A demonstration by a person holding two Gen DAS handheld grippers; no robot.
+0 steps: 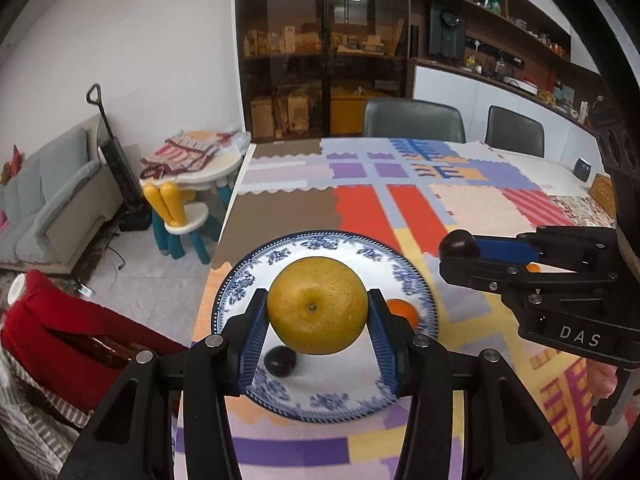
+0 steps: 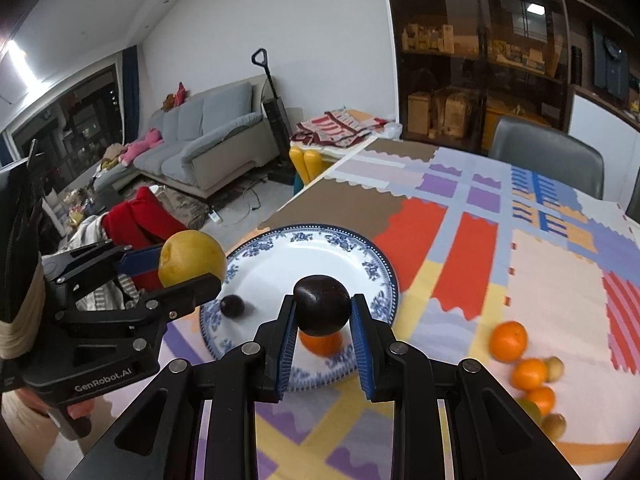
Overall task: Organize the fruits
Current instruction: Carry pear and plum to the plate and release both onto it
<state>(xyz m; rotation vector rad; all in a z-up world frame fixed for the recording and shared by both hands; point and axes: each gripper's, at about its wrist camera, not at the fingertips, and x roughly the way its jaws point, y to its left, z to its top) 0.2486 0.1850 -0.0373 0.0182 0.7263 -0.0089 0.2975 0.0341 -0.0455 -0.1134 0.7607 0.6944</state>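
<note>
Left wrist view: my left tongs [image 1: 318,314] are clenched on a yellow pear [image 1: 317,305], blue pads pressed on both its sides, stem end facing the camera, held above the blue-and-white plate [image 1: 404,268]. The plate sits on the patchwork tablecloth [image 1: 472,208] near the table's left edge. On the plate, a dark plum [image 1: 281,361] lies toward the near left rim and an orange [image 1: 403,310] toward the right rim, partly hidden behind my right finger. My right tongs [image 1: 460,250] come in from the right side, grasping a second dark plum [image 1: 458,242] at the tips, above the cloth just right of the plate. Right wrist view: my right tongs [image 2: 323,314] grip that dark plum [image 2: 322,305] between the blue pads, above the near right rim of the plate [image 2: 372,256]; the orange [image 2: 322,343] shows just below it. The lone plum [image 2: 233,305] rests at the plate's left rim. My left tongs [image 2: 188,270] hold the pear [image 2: 192,256] over the plate's left edge. More oranges [image 2: 508,341] and small brownish fruits lie clustered on the cloth toward the near right, blurred.
</note>
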